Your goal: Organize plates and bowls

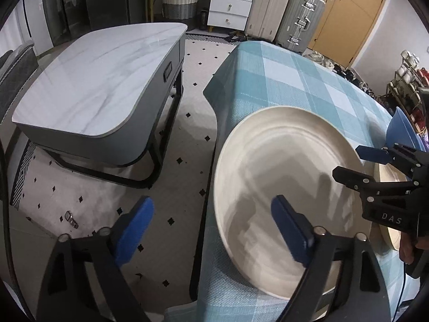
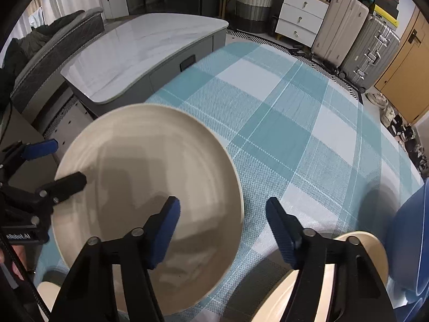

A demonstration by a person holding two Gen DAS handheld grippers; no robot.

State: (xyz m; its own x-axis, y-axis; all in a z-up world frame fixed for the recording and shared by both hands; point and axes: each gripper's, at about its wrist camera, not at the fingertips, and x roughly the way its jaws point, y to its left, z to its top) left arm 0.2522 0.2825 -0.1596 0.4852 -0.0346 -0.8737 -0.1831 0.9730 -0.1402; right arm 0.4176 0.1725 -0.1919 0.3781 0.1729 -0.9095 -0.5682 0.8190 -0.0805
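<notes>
the large cream plate (image 2: 150,187) lies flat on the checked teal tablecloth (image 2: 281,123), at the table's near-left corner, its left rim close to the cloth's edge above the patterned rug (image 1: 174,161). both grippers straddle it from opposite sides. the left gripper (image 1: 214,230) has one blue pad over the plate's inside and the other hanging out beyond the table edge; its jaws stand apart and press on nothing. the right gripper (image 2: 222,230) has one pad over the plate and the other over bare cloth just right of the rim; its jaws are also apart, gripping nothing. right of the plate sits a second cream plate (image 2: 356,255), and beyond that a blue bowl (image 2: 410,230). left of the plate, across the rug, stands a marble-topped coffee table (image 1: 102,80).

the risk, as i judge it: a pinch on the thin, smooth rim may slip. a one-sided pull could tilt the plate or slide it off the corner, and dragging may bunch the cloth.
</notes>
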